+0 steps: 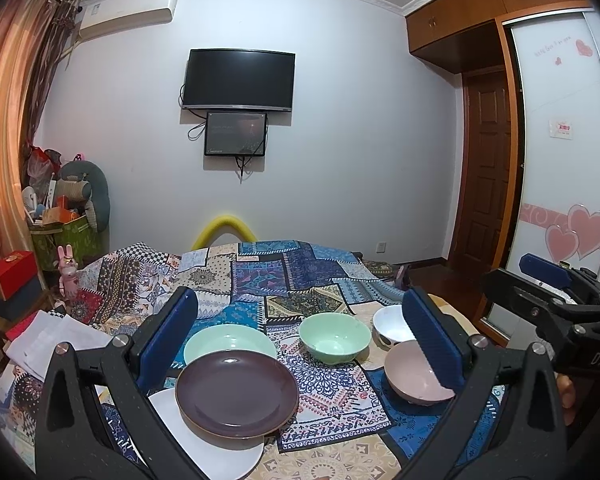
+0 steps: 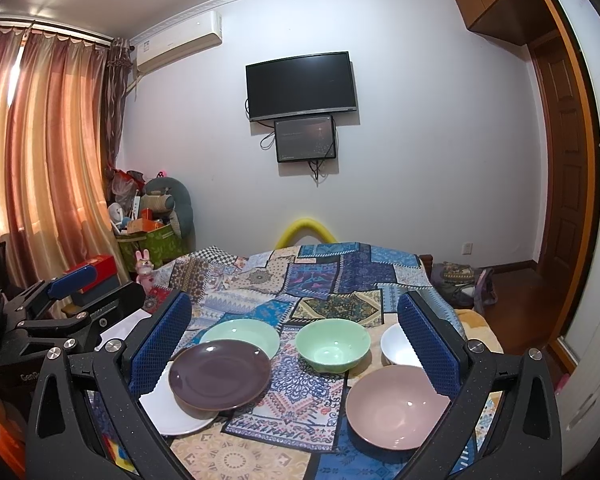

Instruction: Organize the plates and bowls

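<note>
On a patchwork cloth lie a dark purple plate (image 1: 237, 393) (image 2: 219, 374) overlapping a white plate (image 1: 216, 446) (image 2: 168, 412), with a pale green plate (image 1: 230, 342) (image 2: 242, 334) behind them. To the right stand a green bowl (image 1: 335, 337) (image 2: 333, 344), a white bowl (image 1: 392, 326) (image 2: 400, 346) and a pink bowl (image 1: 414, 372) (image 2: 396, 406). My left gripper (image 1: 304, 344) is open and empty above the dishes. My right gripper (image 2: 296, 348) is open and empty too, and also shows in the left wrist view (image 1: 548, 280).
The patchwork cloth (image 1: 292, 276) covers a bed-like surface. White folded paper (image 1: 48, 340) lies at its left edge. A red box (image 1: 12, 274), a toy rabbit (image 1: 68, 276) and a green bin (image 1: 68, 236) stand at the left. A wardrobe (image 1: 560, 140) and door are right.
</note>
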Demonstrator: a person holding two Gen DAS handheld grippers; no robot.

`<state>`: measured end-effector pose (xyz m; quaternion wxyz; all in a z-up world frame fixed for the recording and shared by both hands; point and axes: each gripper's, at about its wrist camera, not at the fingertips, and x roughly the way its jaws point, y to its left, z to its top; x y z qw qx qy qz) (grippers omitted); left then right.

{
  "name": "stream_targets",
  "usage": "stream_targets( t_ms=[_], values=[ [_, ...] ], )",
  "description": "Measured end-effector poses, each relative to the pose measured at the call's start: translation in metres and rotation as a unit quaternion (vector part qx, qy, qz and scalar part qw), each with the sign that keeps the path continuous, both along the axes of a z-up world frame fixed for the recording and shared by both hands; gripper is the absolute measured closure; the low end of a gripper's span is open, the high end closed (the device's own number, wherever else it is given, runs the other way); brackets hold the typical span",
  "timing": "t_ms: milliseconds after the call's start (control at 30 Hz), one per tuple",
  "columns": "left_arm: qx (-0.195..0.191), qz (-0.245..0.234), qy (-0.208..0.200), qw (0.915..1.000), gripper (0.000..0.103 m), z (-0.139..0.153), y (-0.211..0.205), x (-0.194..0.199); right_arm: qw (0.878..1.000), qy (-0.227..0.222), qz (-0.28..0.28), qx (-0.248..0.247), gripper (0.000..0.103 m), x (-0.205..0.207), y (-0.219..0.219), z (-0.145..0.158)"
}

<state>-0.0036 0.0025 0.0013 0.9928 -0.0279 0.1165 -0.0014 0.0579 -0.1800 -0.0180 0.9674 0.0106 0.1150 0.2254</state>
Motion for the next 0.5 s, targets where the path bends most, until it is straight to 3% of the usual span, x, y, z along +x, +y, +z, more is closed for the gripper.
stream_targets(
  t_ms=[500],
  values=[
    [0.001,0.003,0.000,1.0000,0.000,-0.0016,0.0022,-0.0004,1.000,0.004,0.001,0.002,0.000,-0.0020,0.0010,-0.0026]
  ],
)
